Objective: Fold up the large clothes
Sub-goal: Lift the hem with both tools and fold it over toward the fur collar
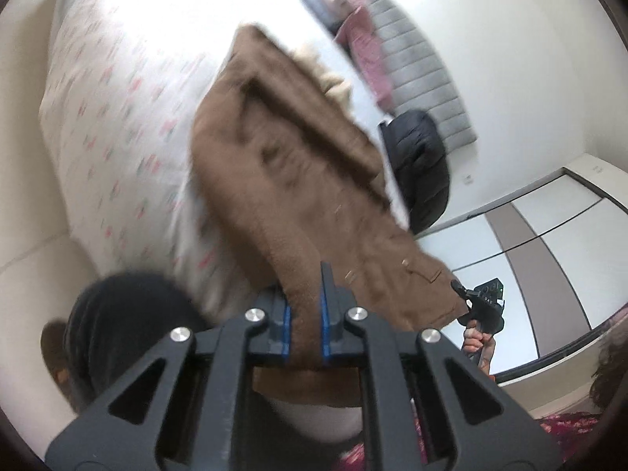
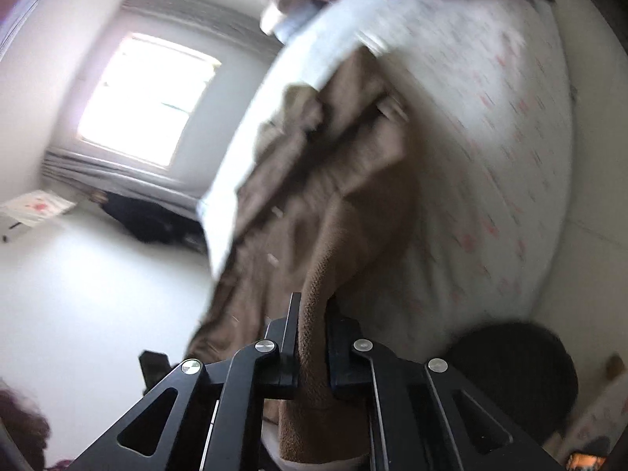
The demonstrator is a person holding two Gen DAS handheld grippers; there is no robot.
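holding the brown coat [image 1: 298, 180] in both tongs; my left gripper [image 1: 304, 306] is pinching one part of its edge, and my right gripper [image 2: 314, 337] is pinching another part; brown cloth fills the gap in each. the near end of the coat hangs from my tongs and the far end lies on the bed [image 1: 117, 117], on the white sheet with small pink marks; its pale furry collar [image 1: 333, 78] is at the far end.

i think the job has only just begun; the coat looks bunched and wrinkled and i see no neat fold yet, so the folding is left to do.

around me there is a black jacket [image 1: 420, 165] hanging off the far side of the bed, a pink cloth [image 1: 365, 47] by the grey headboard [image 1: 424, 78], and a round dark thing [image 1: 129, 322] at the near edge, too blurry to name. these could get in the way if i spread the coat wide; the window [image 2: 149, 98] is bright and both views are blurry.
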